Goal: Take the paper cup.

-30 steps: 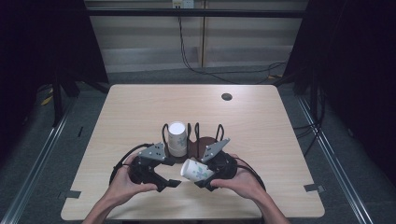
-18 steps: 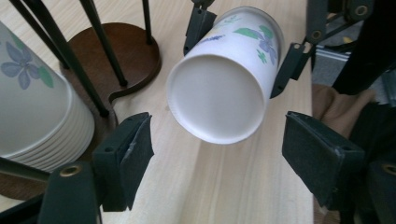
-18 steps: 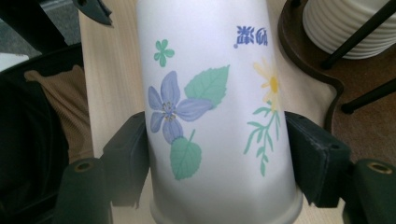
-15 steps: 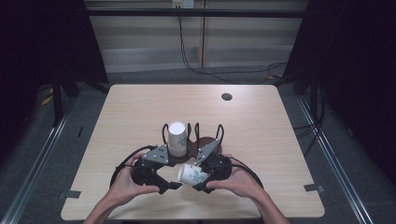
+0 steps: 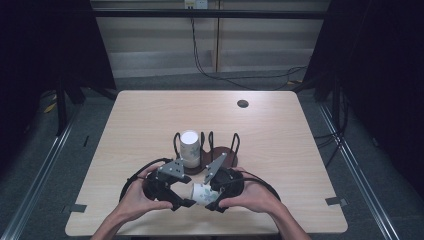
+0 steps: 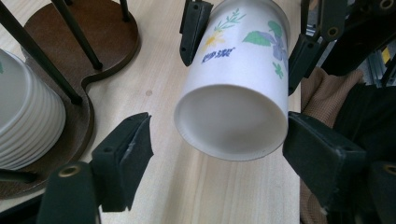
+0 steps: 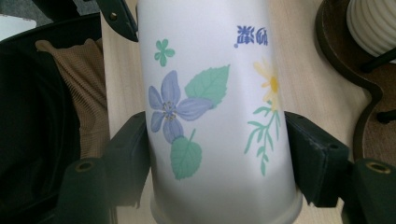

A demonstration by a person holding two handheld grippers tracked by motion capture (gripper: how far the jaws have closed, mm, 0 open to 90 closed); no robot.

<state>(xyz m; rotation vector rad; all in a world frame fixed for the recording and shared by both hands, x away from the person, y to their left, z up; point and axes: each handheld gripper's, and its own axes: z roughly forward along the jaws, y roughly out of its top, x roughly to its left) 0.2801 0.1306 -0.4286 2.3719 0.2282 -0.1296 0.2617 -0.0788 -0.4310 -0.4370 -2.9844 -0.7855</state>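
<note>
Right tongs (image 7: 217, 154) grip the flowered cup (image 7: 210, 107); left tongs (image 6: 219, 149), closing, straddle its mouth untouching.

the paper cup (image 6: 236, 93) looks smooth and matt, with printed flowers. the stacked cups (image 6: 23, 116) at left are ribbed white paper. the holder base (image 6: 100, 35) is dark glossy wood, the table (image 5: 280, 135) pale matt wood grain.
</note>
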